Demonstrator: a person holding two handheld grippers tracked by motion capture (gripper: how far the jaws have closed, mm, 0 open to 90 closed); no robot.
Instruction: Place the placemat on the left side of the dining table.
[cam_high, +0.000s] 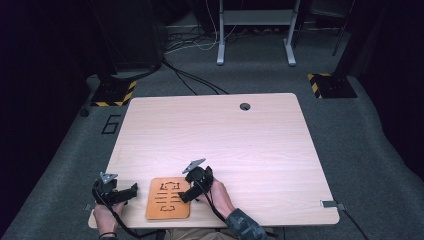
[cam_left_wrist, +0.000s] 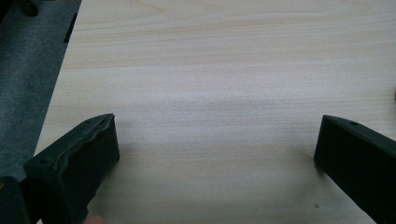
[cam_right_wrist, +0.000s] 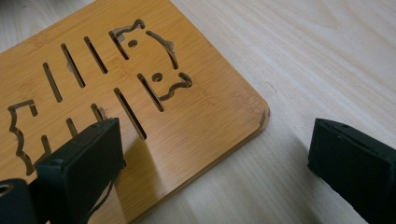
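A flat bamboo board (cam_high: 168, 199) with cut-out slots and shapes lies near the table's front edge. My right gripper (cam_high: 188, 194) hangs open at the board's right edge. In the right gripper view its one jaw is over the bamboo board (cam_right_wrist: 140, 93) and the other over bare table, so the board's corner sits between them; right gripper (cam_right_wrist: 215, 154). My left gripper (cam_high: 129, 191) rests open left of the board, a small gap away. In the left gripper view only bare wood lies between the wide-apart jaws of the left gripper (cam_left_wrist: 217, 149).
The light wooden table (cam_high: 215, 145) has a round cable hole (cam_high: 245, 106) near its far edge. Grey carpet, cables and stand bases with yellow-black stripes (cam_high: 114, 93) surround it. A white desk frame (cam_high: 255, 30) stands beyond.
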